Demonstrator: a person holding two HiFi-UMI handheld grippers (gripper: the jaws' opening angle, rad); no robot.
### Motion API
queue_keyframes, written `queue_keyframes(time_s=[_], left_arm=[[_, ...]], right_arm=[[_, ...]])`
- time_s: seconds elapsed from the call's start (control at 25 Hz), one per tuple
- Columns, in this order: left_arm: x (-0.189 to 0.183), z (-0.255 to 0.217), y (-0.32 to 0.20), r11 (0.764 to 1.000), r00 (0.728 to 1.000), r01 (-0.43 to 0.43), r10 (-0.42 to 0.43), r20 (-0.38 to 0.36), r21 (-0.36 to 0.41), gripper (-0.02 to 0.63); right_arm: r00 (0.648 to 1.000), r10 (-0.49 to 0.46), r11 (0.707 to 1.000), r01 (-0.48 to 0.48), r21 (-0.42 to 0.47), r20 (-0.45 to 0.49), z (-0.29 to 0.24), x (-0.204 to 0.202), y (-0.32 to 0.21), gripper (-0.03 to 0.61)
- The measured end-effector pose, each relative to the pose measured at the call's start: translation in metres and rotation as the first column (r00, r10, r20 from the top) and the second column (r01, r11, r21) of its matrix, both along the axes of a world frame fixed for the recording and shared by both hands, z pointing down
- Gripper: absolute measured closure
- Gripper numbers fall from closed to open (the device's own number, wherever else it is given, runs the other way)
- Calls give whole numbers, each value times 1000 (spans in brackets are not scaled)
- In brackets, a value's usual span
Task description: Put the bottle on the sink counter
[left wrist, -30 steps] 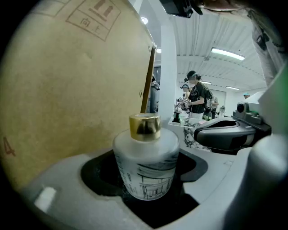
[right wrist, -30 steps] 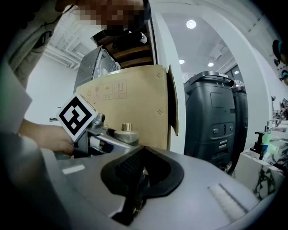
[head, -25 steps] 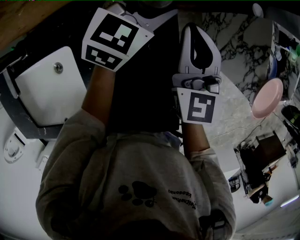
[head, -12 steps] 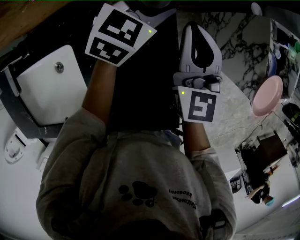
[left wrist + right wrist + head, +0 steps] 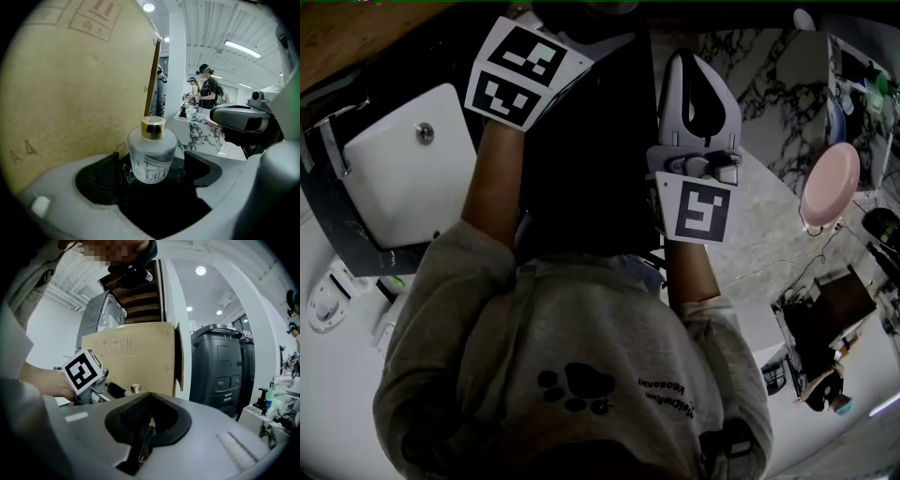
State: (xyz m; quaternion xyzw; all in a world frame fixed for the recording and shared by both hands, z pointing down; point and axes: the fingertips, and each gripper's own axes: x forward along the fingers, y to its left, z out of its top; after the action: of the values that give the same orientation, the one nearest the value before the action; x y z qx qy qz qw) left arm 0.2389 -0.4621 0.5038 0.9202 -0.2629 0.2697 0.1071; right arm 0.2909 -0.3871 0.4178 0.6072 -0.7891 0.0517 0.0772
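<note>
A frosted white bottle (image 5: 151,157) with a gold cap stands upright on a black surface (image 5: 159,206), seen in the left gripper view. My left gripper (image 5: 150,174) straddles it. Its jaws have just been opening, and a gap shows on each side between the dark pads (image 5: 105,177) and the bottle, so it is open. In the right gripper view the bottle's gold cap (image 5: 135,388) peeks out beyond the left gripper's marker cube (image 5: 83,371). My right gripper (image 5: 142,430) has its pads together with nothing between them. From the head view the left jaws and the bottle are hidden.
A tall cardboard box (image 5: 70,89) stands right behind the bottle. A white basin (image 5: 408,178) lies left of the black surface. To the right, a marble counter (image 5: 769,216) carries a pink plate (image 5: 830,183). Grey bins (image 5: 220,369) and people (image 5: 207,91) are in the background.
In the head view the left gripper's marker cube has shifted slightly up and to the left. The right gripper looks almost unmoved.
</note>
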Motion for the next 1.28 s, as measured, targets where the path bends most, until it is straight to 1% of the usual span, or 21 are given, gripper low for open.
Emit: queue_keyframes(time_s=[0.12, 0.24, 0.28, 0.32, 0.36, 0.48, 0.56, 0.6, 0.68, 0.72, 0.76, 0.88, 1.0, 1.08, 1.2, 1.28], left_arm=[[-16, -6, 8, 1000, 1000, 26, -26, 1, 8, 170], [-35, -14, 17, 997, 997, 71, -71, 4, 22, 182], [-41, -17, 20, 996, 996, 87, -87, 0, 22, 222], [-47, -20, 24, 994, 994, 105, -105, -8, 25, 299], [-52, -25, 27, 992, 992, 122, -122, -17, 34, 360], [-64, -39, 34, 983, 987, 159, -156, -40, 88, 458], [-69, -47, 44, 981, 983, 173, -167, -69, 91, 496], [-70, -51, 49, 980, 981, 181, -173, -89, 89, 527], [-73, -62, 59, 976, 975, 195, -183, -124, 94, 580], [-74, -67, 64, 975, 973, 200, -185, -136, 100, 596], [-75, -73, 69, 974, 972, 201, -185, -145, 107, 608], [-77, -91, 85, 972, 972, 192, -169, -165, 137, 609], [-82, -115, 101, 961, 970, 196, -160, -184, 197, 609], [-87, -133, 113, 951, 964, 210, -163, -212, 227, 609], [-96, -155, 130, 940, 948, 241, -174, -267, 240, 609], [-102, -166, 142, 932, 943, 254, -179, -280, 260, 609]], right_arm=[[1000, 3, 1000, -3, 1, -12, -5, -2, 8, 577], [1000, 4, 1000, -4, -6, -23, -8, -5, 18, 577], [1000, 3, 1000, -3, -6, -26, -10, -7, 21, 577], [1000, 2, 1000, -2, -4, -29, -12, -8, 25, 577], [999, 1, 1000, -1, 0, -33, -15, -10, 28, 577], [999, -1, 1000, 2, 18, -47, -27, -18, 39, 577], [999, 0, 999, 2, 32, -54, -36, -23, 46, 577], [998, 2, 999, 0, 35, -59, -40, -25, 51, 577], [997, 13, 1000, -11, 17, -83, -42, -25, 61, 577], [995, 19, 1000, -19, 4, -98, -42, -25, 67, 577], [995, 21, 1000, -20, 11, -101, -46, -27, 71, 577], [997, 16, 997, -10, 82, -75, -70, -40, 79, 577], [994, 29, 995, -18, 95, -110, -76, -42, 93, 577], [992, 50, 994, -37, 104, -118, -84, -45, 101, 577], [995, 58, 991, -47, 127, -84, -103, -57, 111, 577], [996, 58, 990, -49, 135, -68, -111, -64, 119, 577]])
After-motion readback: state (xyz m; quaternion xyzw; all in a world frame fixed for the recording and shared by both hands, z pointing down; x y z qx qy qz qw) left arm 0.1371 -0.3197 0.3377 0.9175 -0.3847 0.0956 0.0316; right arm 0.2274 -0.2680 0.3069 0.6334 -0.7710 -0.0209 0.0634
